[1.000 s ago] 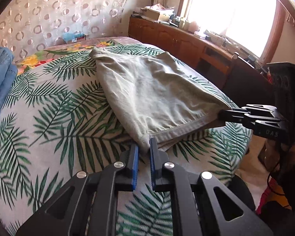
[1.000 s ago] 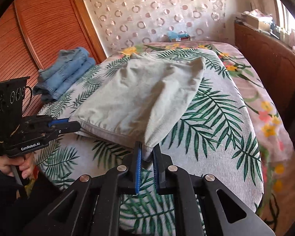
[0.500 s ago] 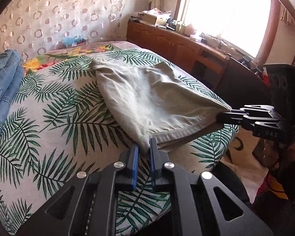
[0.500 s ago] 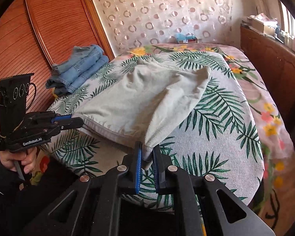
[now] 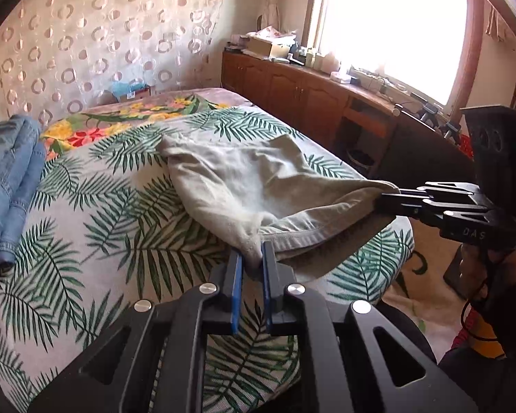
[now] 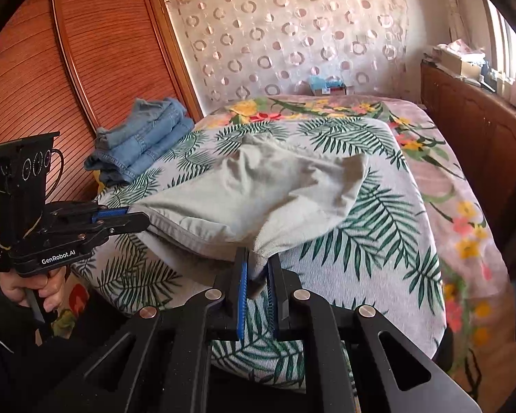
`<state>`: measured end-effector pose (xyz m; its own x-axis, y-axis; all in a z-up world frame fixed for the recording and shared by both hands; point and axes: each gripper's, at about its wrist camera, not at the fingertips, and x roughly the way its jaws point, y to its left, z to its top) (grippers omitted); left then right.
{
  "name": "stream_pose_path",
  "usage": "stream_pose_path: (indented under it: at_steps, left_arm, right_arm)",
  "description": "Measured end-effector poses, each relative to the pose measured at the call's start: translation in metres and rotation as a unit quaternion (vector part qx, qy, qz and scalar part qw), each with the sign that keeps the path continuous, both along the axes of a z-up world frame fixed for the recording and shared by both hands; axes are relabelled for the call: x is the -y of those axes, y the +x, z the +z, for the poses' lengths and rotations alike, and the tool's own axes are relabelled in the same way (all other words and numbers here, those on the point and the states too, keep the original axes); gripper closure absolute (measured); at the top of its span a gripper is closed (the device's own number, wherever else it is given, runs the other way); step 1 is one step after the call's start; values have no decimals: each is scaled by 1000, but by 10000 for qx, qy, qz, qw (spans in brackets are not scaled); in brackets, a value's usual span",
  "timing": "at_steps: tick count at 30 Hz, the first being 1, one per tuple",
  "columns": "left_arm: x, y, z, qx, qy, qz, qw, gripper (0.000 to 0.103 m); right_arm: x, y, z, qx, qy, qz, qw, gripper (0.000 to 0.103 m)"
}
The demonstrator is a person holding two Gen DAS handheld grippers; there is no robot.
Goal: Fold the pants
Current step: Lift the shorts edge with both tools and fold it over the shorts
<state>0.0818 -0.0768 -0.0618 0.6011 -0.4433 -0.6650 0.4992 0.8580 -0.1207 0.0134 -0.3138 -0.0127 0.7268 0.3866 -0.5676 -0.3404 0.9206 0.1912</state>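
Pale grey-green pants lie lengthwise on the palm-leaf bedspread, their near end lifted off the bed. My left gripper is shut on one near corner of the pants. My right gripper is shut on the other near corner. Each gripper also shows in the other's view, the right gripper at the right and the left gripper at the left, both pinching the hem. The far end of the pants rests on the bed.
A stack of folded blue jeans sits at the bed's left side by a wooden wardrobe. A wooden sideboard runs along the right under a bright window. The bed's near edge is just below the grippers.
Both grippers have risen and drawn back, lifting the near end of the pants higher off the bed. More of the bed and the jeans stack has come into view.
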Motion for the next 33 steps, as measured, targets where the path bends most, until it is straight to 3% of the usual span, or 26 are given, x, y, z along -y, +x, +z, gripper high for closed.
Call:
stream_pose_path:
  at_steps: [8, 24, 33]
  left_arm:
    - [3, 14, 9, 178, 3, 44, 9998, 93]
    - [15, 90, 22, 283, -62, 52, 9996, 93]
    - [26, 131, 26, 337, 188, 224, 9990, 93]
  right_arm:
    - [-3, 11, 3, 181, -43, -68, 9998, 93]
    - [2, 72, 7, 287, -92, -378, 9988, 93]
    - [-7, 110, 8, 236, -75, -453, 9987, 93]
